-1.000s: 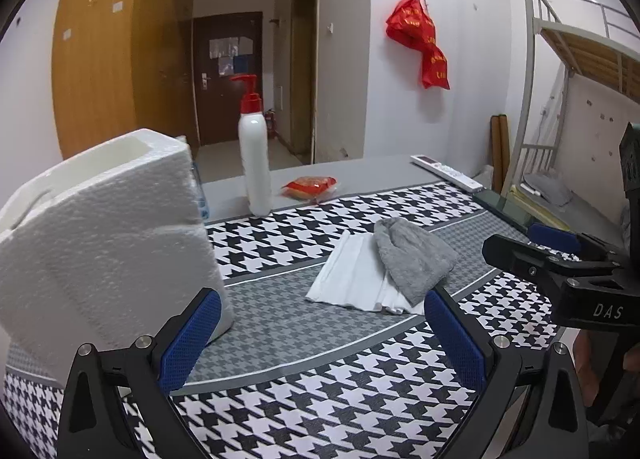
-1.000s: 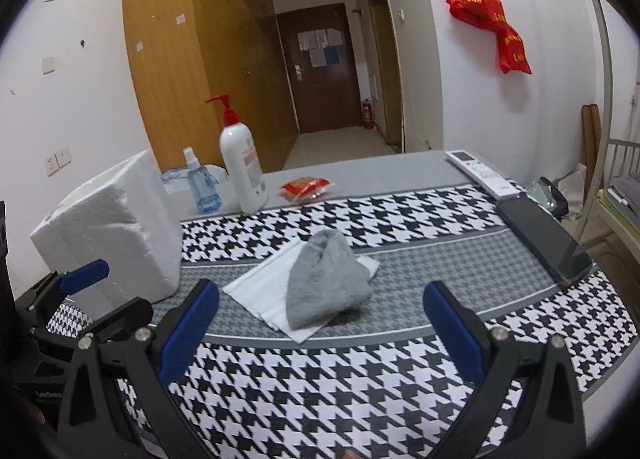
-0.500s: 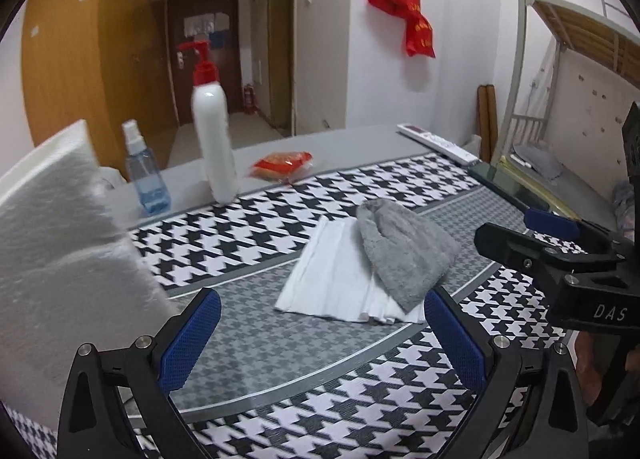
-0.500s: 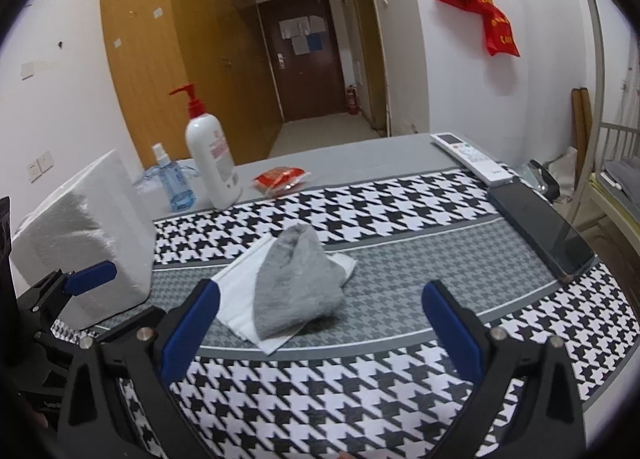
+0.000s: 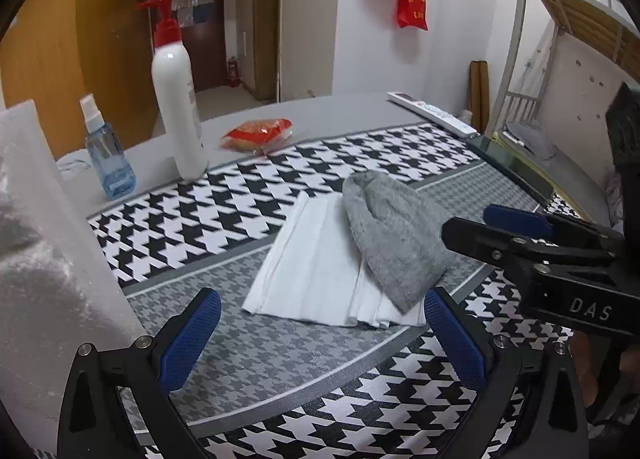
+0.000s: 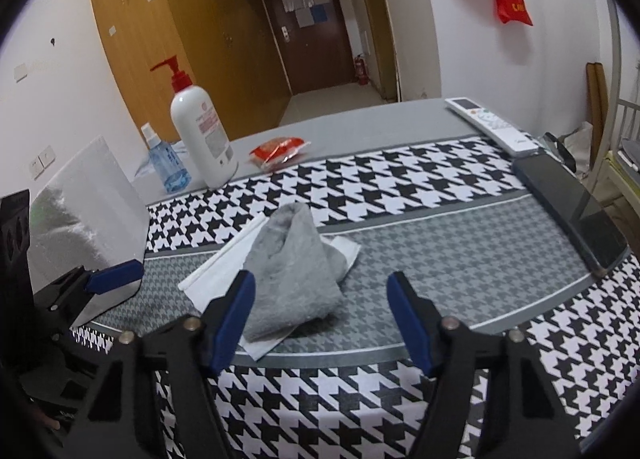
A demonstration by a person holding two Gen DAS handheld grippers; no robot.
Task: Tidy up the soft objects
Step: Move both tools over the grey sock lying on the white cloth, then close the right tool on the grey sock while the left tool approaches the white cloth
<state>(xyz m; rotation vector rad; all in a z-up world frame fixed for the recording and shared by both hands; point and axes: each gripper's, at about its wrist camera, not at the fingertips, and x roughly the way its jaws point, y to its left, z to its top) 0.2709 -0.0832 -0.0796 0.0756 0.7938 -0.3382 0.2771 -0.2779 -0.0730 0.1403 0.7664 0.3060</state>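
- Placement: crumpled grey knitted cloth [image 5: 394, 235] lies on folded white fabric [image 5: 316, 263], mid tabletop [image 6: 460, 251], within both tongs' reach.
- Left tongs [image 5: 320, 339]: spread wide, empty, framing the white fabric's near edge.
- Right tongs [image 6: 320, 319]: closing, nothing gripped; the grey cloth lies just ahead.

The table carries two cloths, one grey cloth [image 5: 394, 235] and one white cloth [image 5: 316, 263], two bottles, pump bottle [image 6: 202, 131] and spray bottle [image 6: 166, 165], one foam box [image 6: 86, 215], one remote [image 6: 490, 125], one red packet [image 6: 280, 149].
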